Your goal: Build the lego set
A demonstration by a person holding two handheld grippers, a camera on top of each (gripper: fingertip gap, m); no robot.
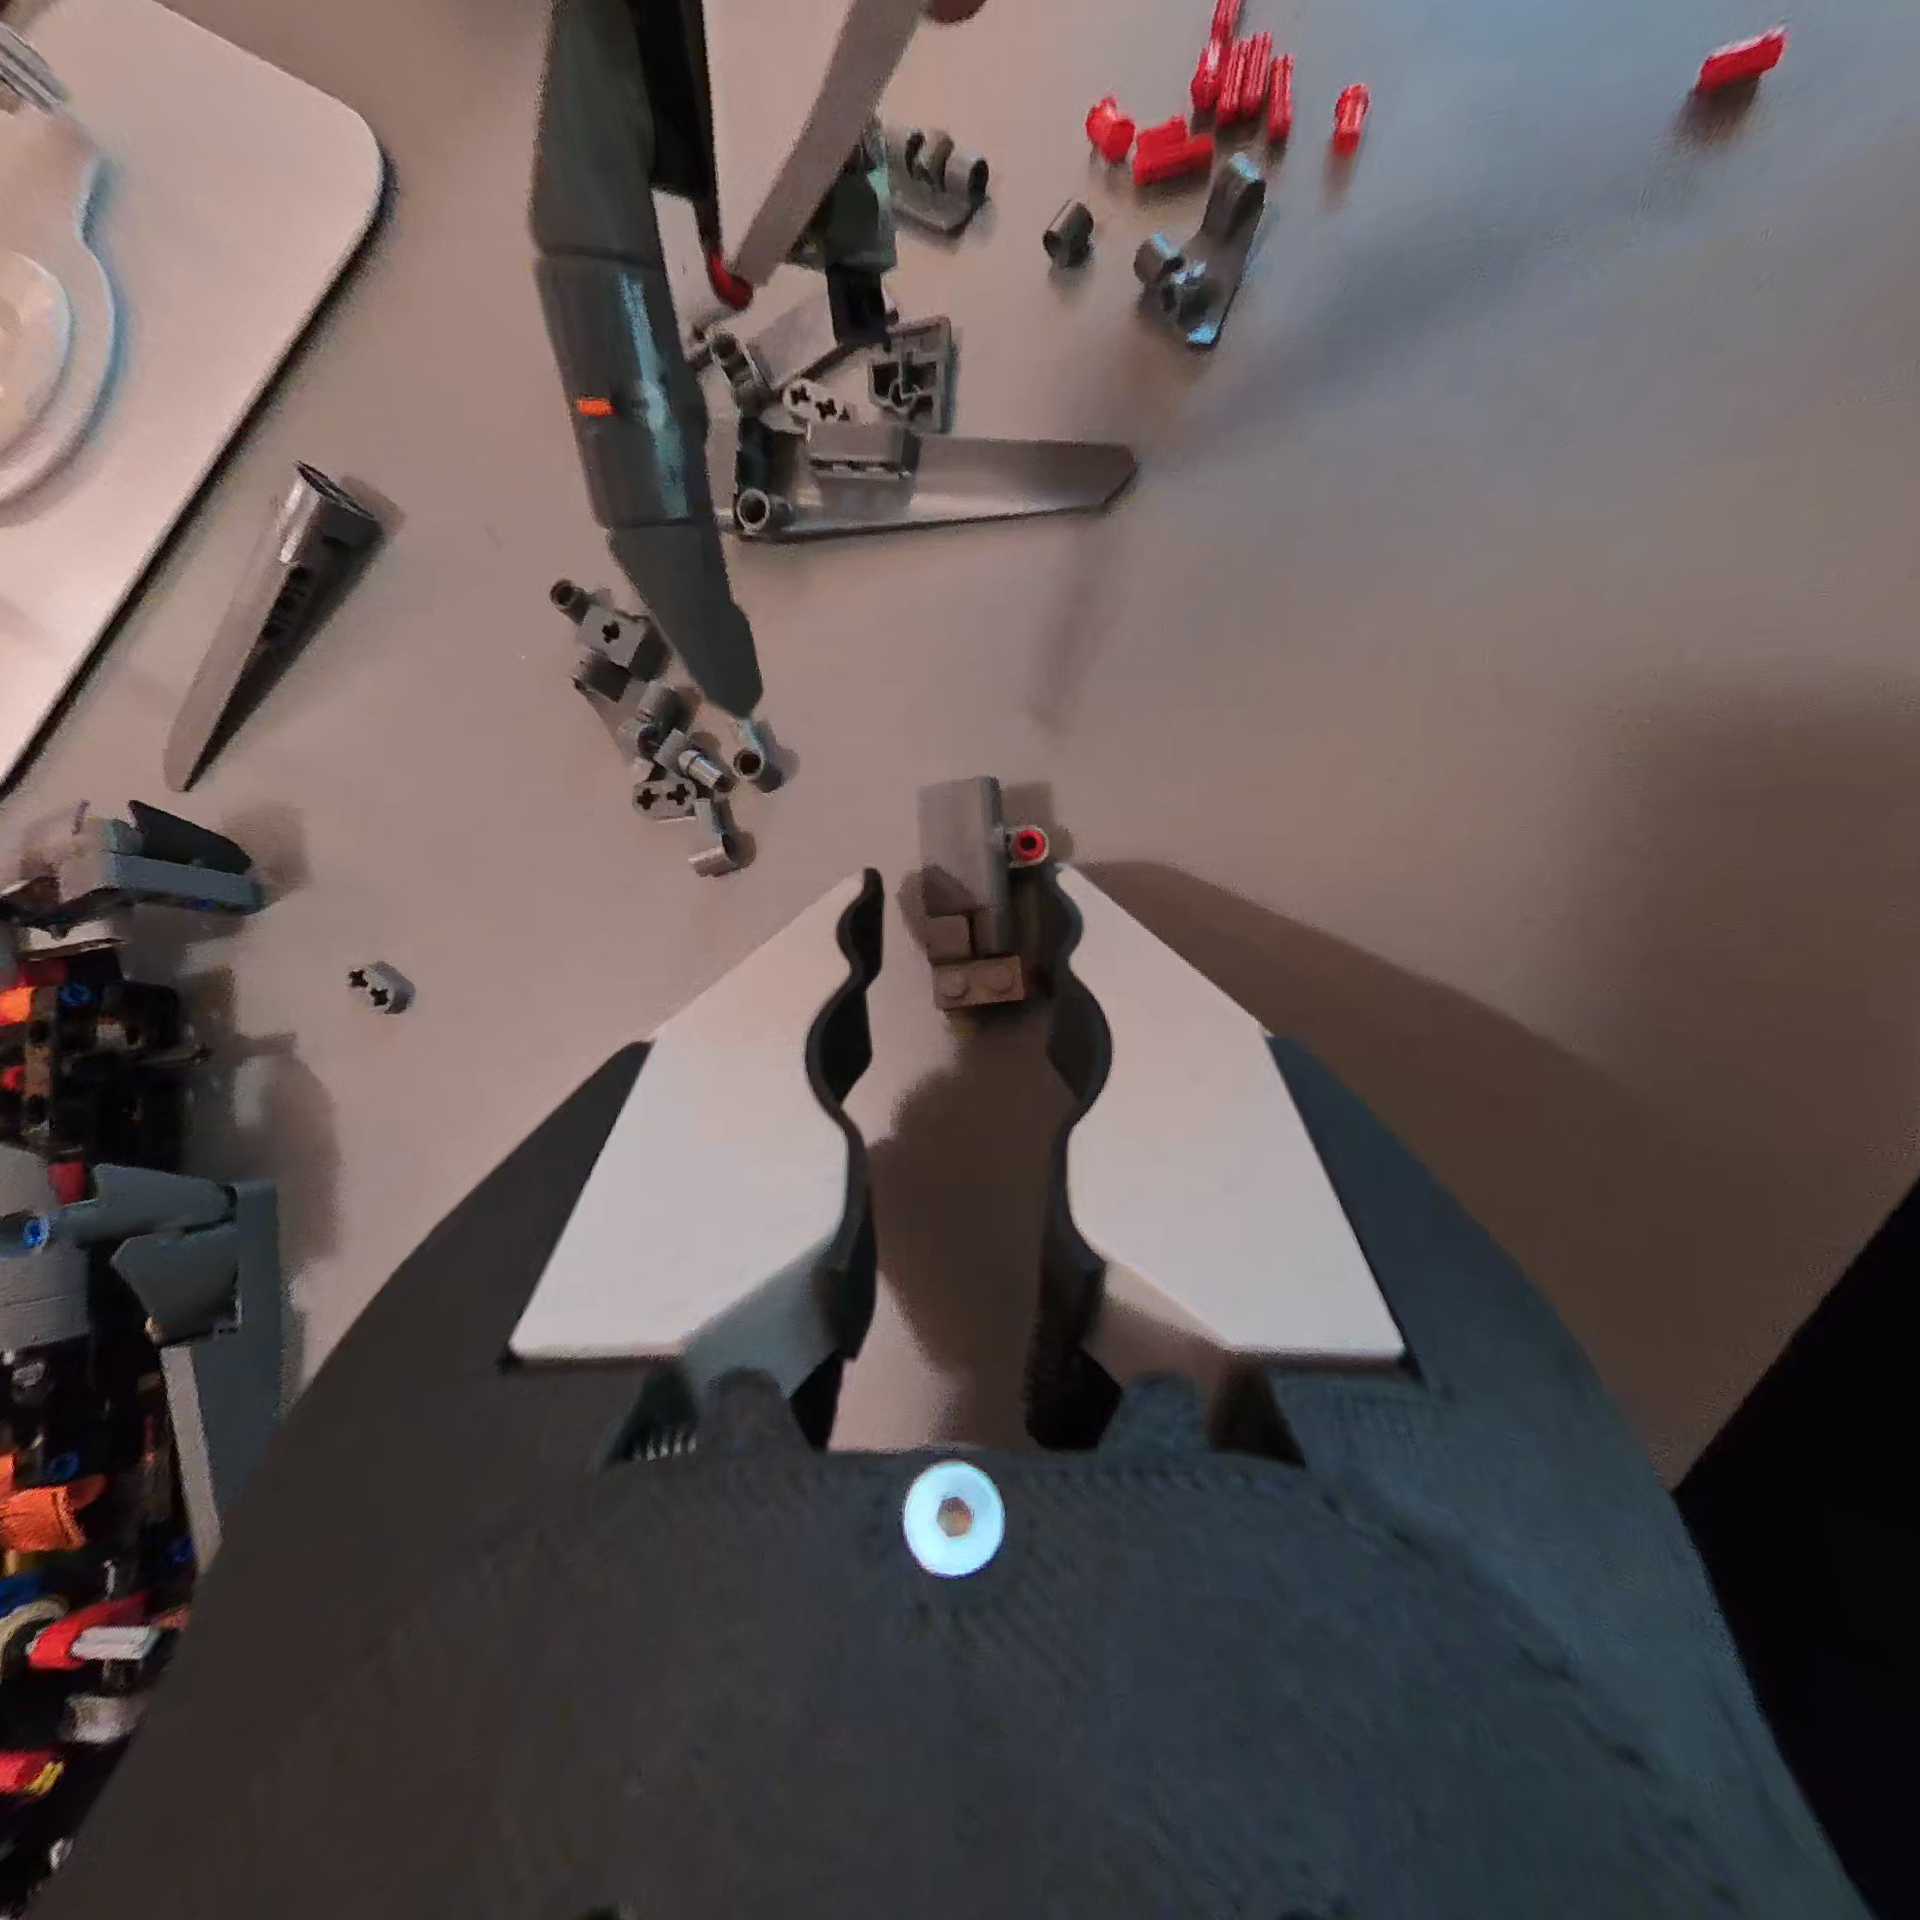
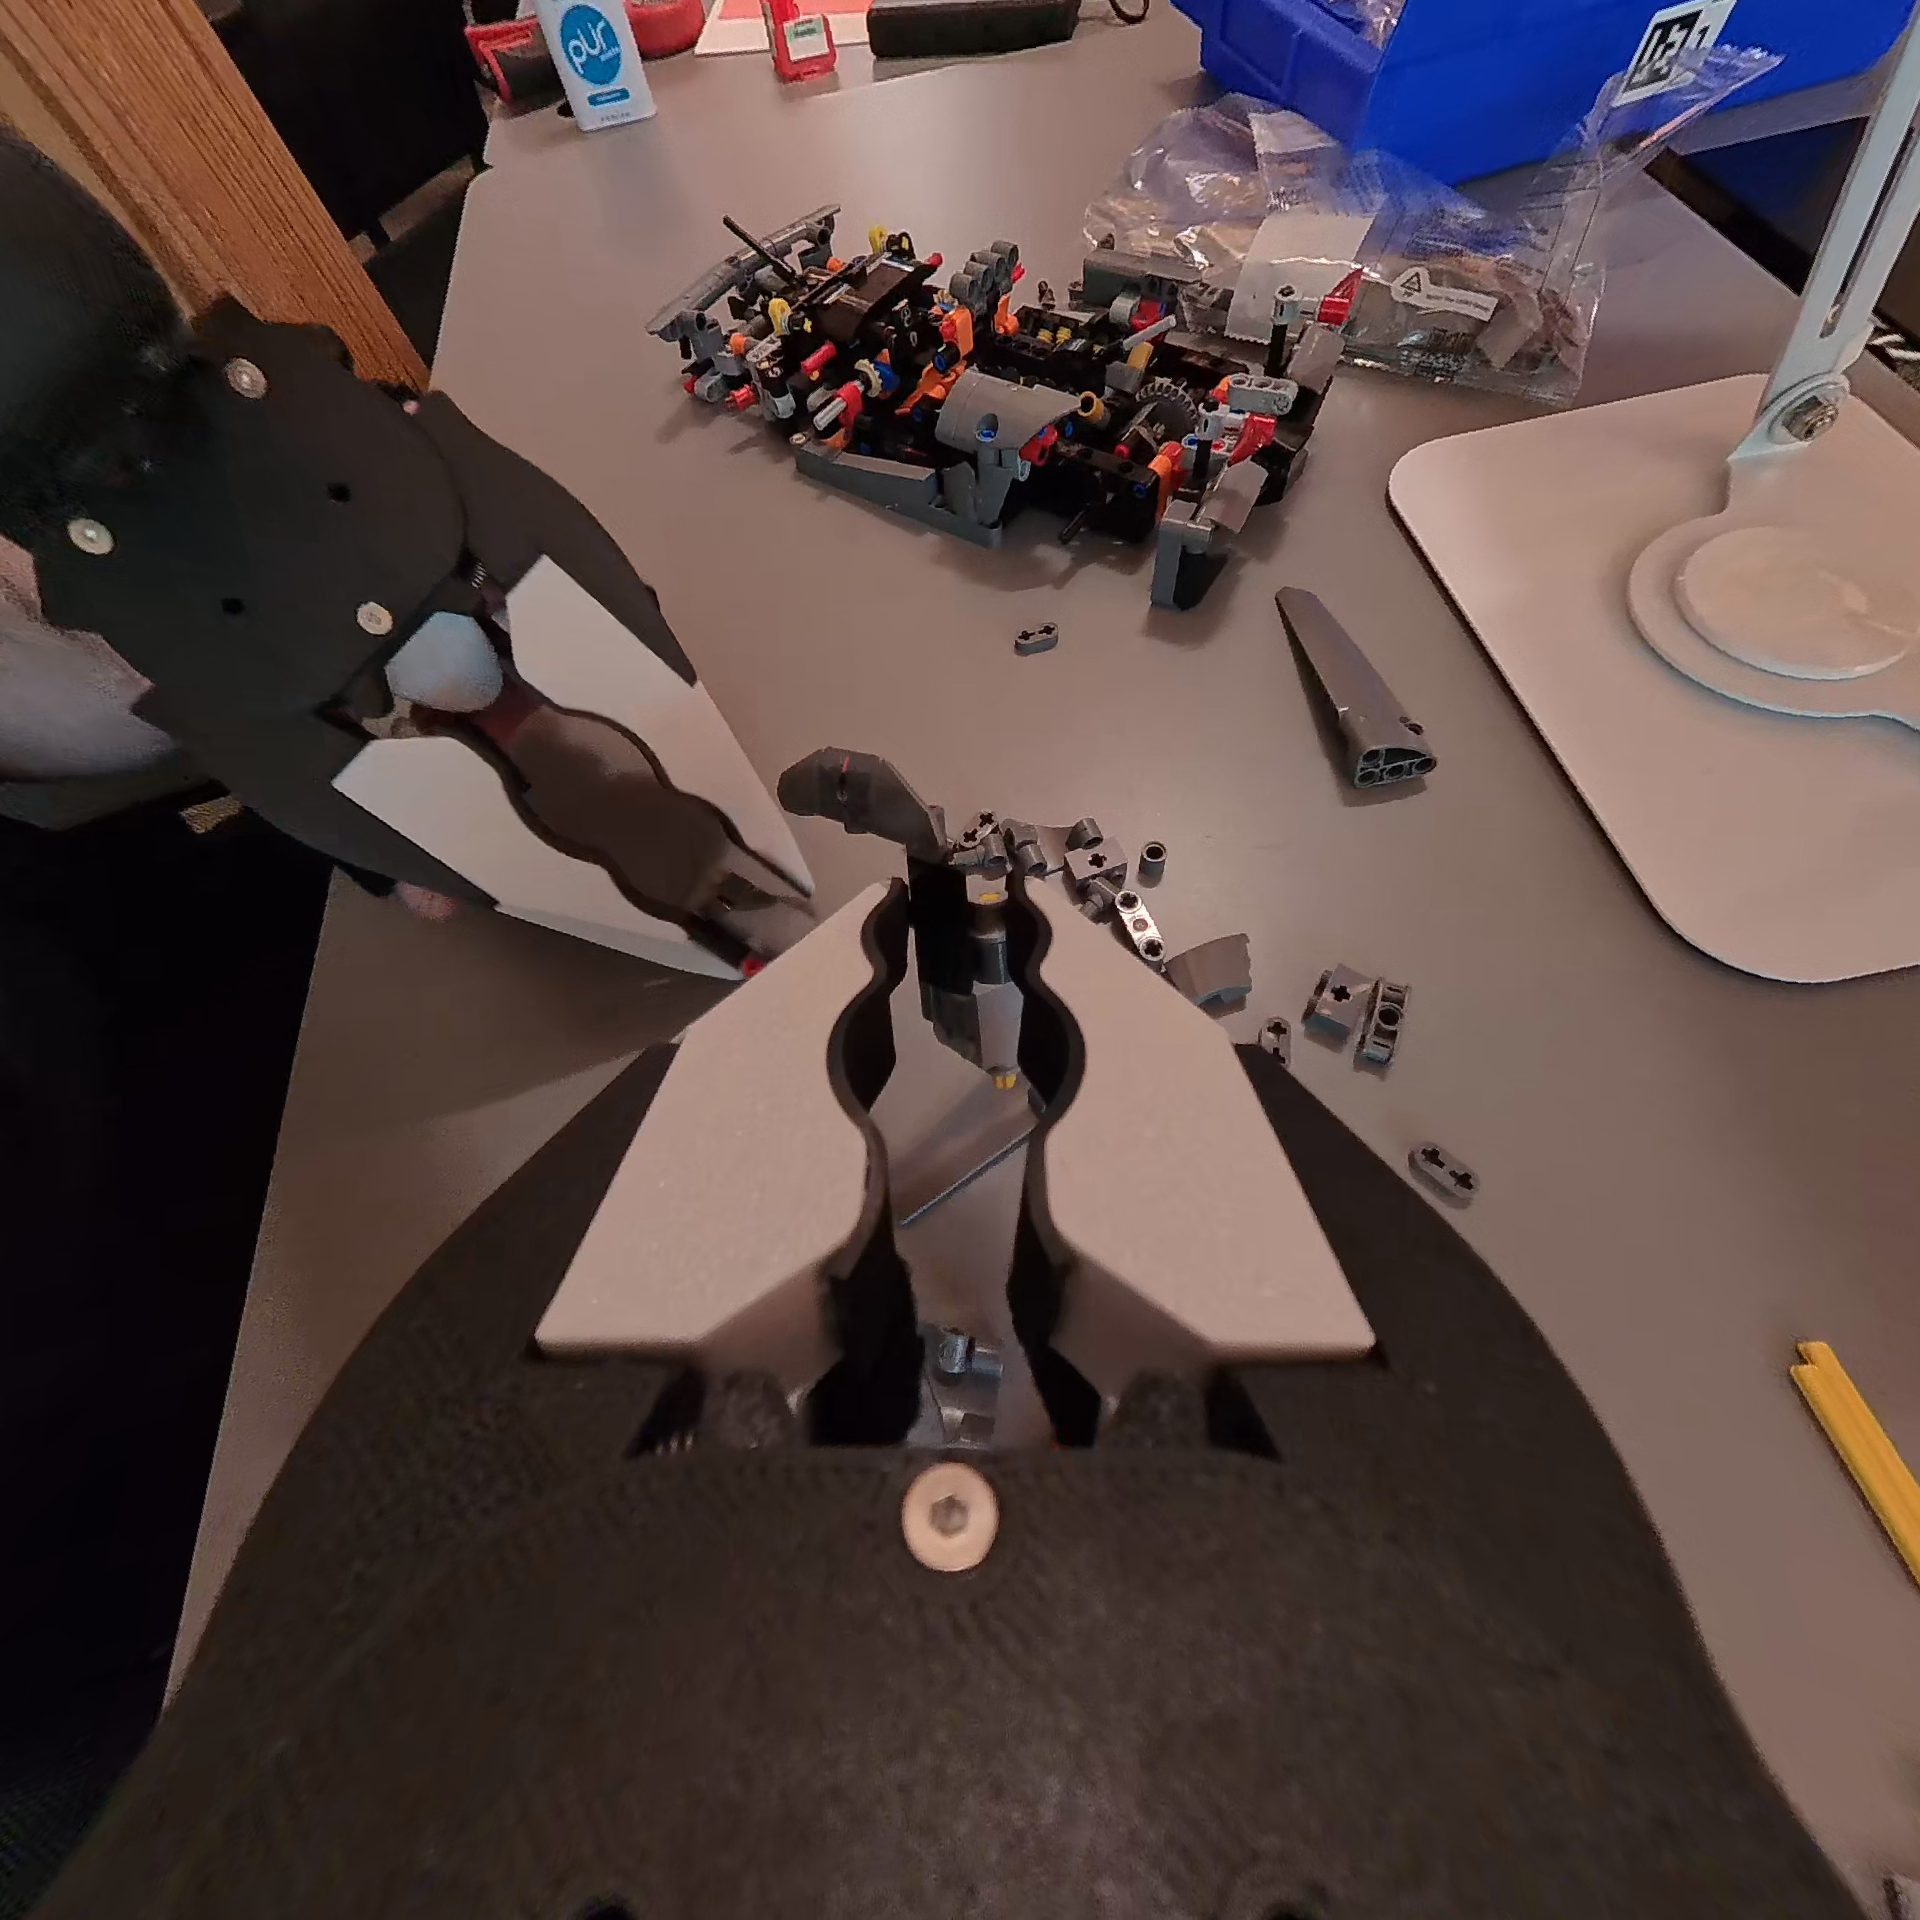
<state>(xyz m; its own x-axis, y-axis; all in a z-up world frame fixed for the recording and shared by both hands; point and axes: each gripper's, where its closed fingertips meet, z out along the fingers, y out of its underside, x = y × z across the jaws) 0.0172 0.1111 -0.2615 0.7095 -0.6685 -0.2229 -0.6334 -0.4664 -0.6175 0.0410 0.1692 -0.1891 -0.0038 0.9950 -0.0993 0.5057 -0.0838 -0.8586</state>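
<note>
The right claw [image 2: 956, 888] is clenched on a dark grey-and-black brick assembly [image 2: 940, 935] above the bench [image 2: 727, 644], while the left claw [image 1: 966, 883] brackets a small grey piece with a red pin [image 1: 961, 831], though I cannot tell whether it grips it.

white-blue pouch [image 2: 594, 62]: blue round logo | blue bin [image 2: 1455, 94]: black-white marker tag [image 2: 1671, 52] | clear bag [image 2: 1226, 177]: printed white label [image 2: 1439, 296], warning triangles

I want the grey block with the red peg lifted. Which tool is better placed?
Left tool, probably: the grey red-pegged block sits between its fingers; the right tool grips a dark grey-and-black brick assembly.
</note>
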